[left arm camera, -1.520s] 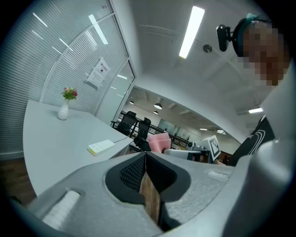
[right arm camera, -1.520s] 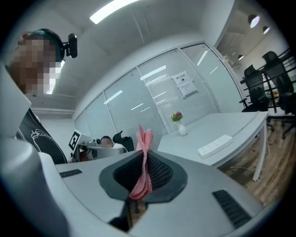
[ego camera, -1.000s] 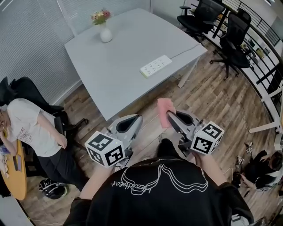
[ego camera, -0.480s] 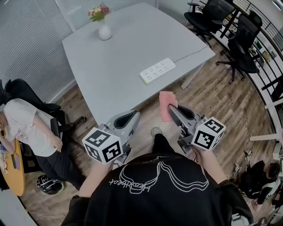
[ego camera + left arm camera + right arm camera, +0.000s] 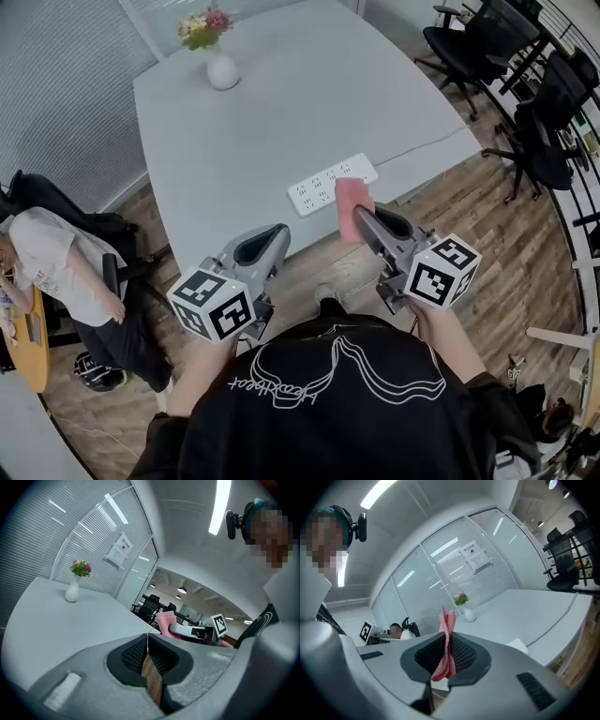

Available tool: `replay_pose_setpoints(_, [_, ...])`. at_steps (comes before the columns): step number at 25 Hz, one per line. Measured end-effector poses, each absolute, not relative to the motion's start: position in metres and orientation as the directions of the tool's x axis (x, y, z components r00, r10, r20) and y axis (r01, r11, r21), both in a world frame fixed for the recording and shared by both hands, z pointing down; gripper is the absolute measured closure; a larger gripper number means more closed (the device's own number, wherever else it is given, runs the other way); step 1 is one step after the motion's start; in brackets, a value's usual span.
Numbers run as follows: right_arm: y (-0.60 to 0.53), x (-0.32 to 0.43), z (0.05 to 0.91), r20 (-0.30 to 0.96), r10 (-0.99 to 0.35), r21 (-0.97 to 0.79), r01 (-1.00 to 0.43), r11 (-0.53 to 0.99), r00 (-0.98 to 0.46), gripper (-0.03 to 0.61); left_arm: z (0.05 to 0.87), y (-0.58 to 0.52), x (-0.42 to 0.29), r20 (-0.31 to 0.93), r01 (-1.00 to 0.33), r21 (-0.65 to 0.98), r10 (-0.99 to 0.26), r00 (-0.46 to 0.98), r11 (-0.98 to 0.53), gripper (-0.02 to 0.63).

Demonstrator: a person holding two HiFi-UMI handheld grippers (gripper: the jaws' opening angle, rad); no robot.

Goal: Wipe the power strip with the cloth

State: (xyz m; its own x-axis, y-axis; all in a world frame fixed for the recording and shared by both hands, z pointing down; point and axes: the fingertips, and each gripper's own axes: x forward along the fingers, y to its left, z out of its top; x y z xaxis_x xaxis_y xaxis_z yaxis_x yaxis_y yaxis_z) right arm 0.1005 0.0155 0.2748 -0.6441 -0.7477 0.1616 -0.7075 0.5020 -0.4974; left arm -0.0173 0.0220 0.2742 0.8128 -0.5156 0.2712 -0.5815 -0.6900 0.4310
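Note:
A white power strip (image 5: 332, 184) lies near the front edge of the grey table (image 5: 281, 103), its cable trailing right; one corner of the power strip (image 5: 518, 646) shows in the right gripper view. My right gripper (image 5: 359, 216) is shut on a folded pink cloth (image 5: 353, 207), held upright just in front of the strip's right end. The pink cloth (image 5: 446, 640) stands pinched between the jaws. My left gripper (image 5: 279, 232) hangs lower left, off the table's front edge, jaws shut with nothing between them. In the left gripper view that gripper (image 5: 148, 637) sees the cloth (image 5: 166, 621) to its right.
A white vase with flowers (image 5: 216, 58) stands at the table's far left. A seated person (image 5: 56, 272) is at the left beside a dark chair. Black office chairs (image 5: 539, 103) stand at the right on the wooden floor (image 5: 487, 244).
The table has come closer in the head view. My right gripper with the cloth has risen toward the power strip, now overlapping its right end. The left gripper stayed low.

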Motion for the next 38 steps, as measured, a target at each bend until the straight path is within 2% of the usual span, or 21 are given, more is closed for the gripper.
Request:
replay_pose_setpoints(14, [-0.068, 0.097, 0.311, 0.258, -0.652, -0.495, -0.677, 0.545, -0.713, 0.546, 0.306, -0.045, -0.009, 0.323, -0.696, 0.433, -0.622, 0.713, -0.573, 0.599])
replay_pose_setpoints(26, [-0.103, 0.027, 0.383, 0.405, -0.527, -0.489, -0.664, 0.565, -0.747, 0.546, 0.371, -0.081, -0.058, 0.392, -0.721, 0.489, -0.615, 0.684, -0.490, 0.600])
replay_pose_setpoints(38, [-0.109, -0.001, 0.452, 0.555, -0.444, -0.455, -0.703, 0.546, -0.704, 0.543, 0.421, -0.086, -0.082, 0.464, -0.753, 0.510, -0.604, 0.647, -0.415, 0.600])
